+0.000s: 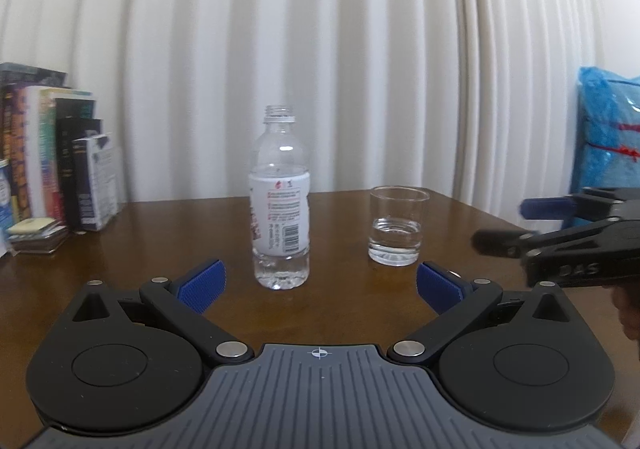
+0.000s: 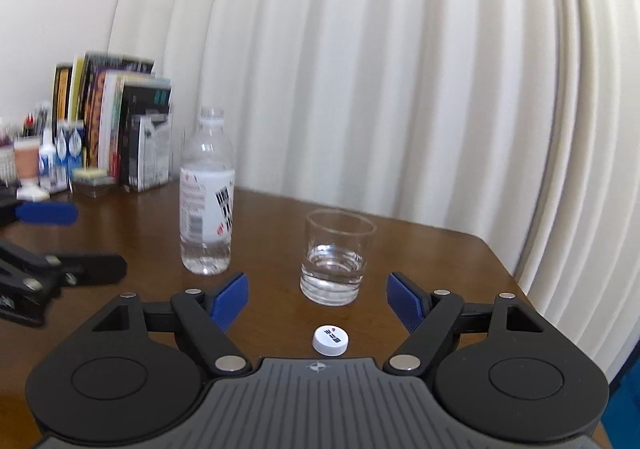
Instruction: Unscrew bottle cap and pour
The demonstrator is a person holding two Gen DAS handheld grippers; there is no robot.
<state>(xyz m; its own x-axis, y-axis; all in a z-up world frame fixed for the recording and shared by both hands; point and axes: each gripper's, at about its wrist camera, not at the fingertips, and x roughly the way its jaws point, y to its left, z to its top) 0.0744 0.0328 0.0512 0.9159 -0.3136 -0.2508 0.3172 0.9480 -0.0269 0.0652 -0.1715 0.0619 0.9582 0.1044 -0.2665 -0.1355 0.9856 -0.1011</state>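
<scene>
A clear plastic bottle [image 1: 281, 205] with a white label stands upright and uncapped on the brown table [image 1: 160, 249]; it also shows in the right wrist view [image 2: 206, 205]. A glass [image 1: 397, 225] with a little water stands to its right, also in the right wrist view [image 2: 335, 257]. The white cap [image 2: 330, 340] lies on the table in front of the glass. My left gripper [image 1: 320, 285] is open and empty, just short of the bottle. My right gripper [image 2: 318, 299] is open and empty, above the cap and short of the glass.
A row of books [image 1: 52, 153] and small boxes stands at the back left of the table. A blue bag [image 1: 608, 133] is at the far right. White curtains [image 1: 360, 49] hang behind. The table's right edge [image 2: 504, 269] is close to the glass.
</scene>
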